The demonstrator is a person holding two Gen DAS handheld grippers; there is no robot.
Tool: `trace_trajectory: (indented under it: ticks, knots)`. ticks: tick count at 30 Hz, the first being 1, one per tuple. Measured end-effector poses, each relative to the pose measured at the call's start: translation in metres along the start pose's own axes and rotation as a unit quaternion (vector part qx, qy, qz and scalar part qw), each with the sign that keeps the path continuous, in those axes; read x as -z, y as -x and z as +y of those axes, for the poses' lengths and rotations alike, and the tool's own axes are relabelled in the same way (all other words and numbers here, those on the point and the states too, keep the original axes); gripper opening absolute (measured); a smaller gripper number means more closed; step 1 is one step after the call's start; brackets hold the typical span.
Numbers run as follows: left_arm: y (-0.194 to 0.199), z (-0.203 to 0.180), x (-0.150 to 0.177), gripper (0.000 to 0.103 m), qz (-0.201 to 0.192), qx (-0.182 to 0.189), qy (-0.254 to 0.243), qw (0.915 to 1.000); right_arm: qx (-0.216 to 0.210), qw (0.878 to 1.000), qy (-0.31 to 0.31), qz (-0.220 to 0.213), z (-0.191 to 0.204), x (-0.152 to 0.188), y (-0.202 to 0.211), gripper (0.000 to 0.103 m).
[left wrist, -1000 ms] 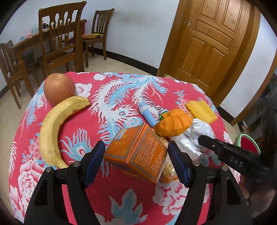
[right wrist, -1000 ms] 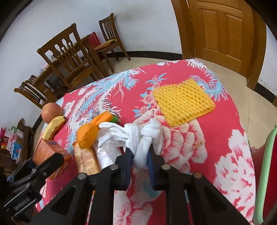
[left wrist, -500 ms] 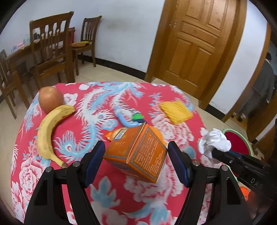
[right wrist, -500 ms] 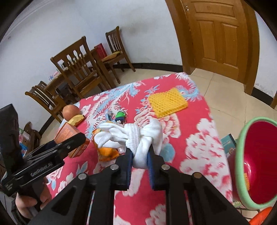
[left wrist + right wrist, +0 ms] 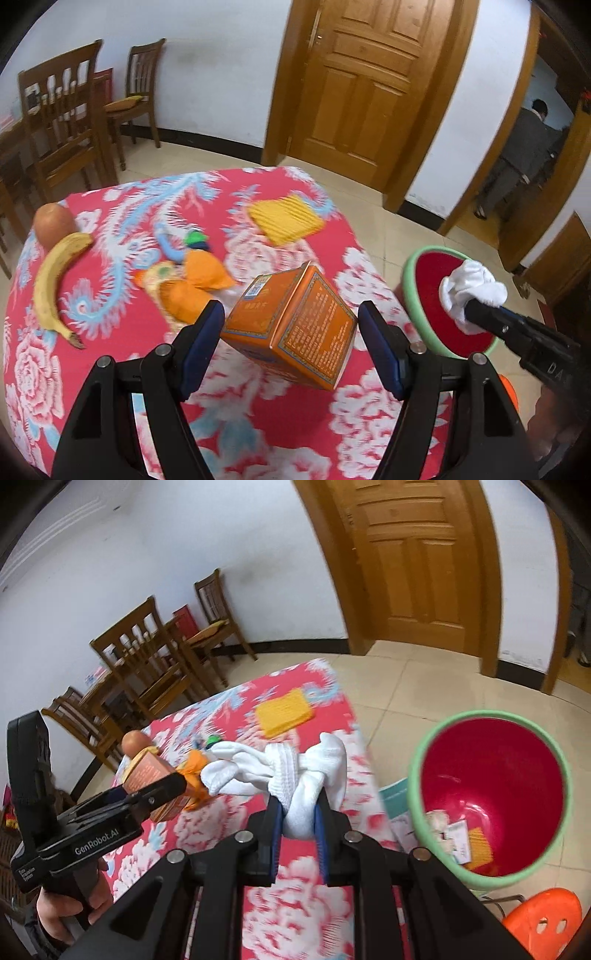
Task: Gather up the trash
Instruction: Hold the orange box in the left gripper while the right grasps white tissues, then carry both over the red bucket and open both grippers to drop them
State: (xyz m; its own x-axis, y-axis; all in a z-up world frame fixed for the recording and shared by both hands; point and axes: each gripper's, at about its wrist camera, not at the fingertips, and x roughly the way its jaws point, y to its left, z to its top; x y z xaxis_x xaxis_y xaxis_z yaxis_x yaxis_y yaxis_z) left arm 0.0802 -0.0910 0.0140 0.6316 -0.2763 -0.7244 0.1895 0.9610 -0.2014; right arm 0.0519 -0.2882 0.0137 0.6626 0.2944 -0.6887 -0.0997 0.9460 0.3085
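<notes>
Right wrist view puts the red bin (image 5: 491,797) on the floor just off the table (image 5: 303,897) edge, some scraps already inside. To do this step well, I'd carry each load fully over the green rim before letting go, one hand at a time, so nothing bounces out. Right hand-held gripper (image 5: 299,812) is nearly together, clamped on a white cloth wad (image 5: 280,768). Left hand-held gripper (image 5: 290,345) stands wide, its pads pressed on an orange box (image 5: 291,328) above the table.

orange box (image 5: 291,328): tilted, lifted | white crumpled tissue (image 5: 280,771): lifted beside red bin (image 5: 491,797)
</notes>
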Motion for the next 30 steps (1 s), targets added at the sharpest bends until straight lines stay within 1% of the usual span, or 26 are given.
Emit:
trace_trajectory:
  ticks: [6,14,25,30]
  knots:
    - [-0.012,-0.036,-0.001,0.074,0.014,0.023,-0.024,0.9994,0.025,0.999,-0.034,-0.018,-0.04,0.0,0.019,0.018]
    - [-0.024,-0.078,-0.008,0.074,0.022,0.049,-0.049,0.9973,0.058,0.995,-0.073,-0.032,-0.089,0.004,0.038,0.018]
    - [-0.045,-0.135,-0.01,0.074,0.038,0.069,-0.092,0.9926,0.095,0.99,-0.101,-0.039,-0.143,0.001,0.053,0.018]
    - [-0.06,-0.157,-0.009,0.074,0.048,0.082,-0.109,0.9896,0.104,0.988,-0.111,-0.029,-0.164,0.002,0.049,0.018]
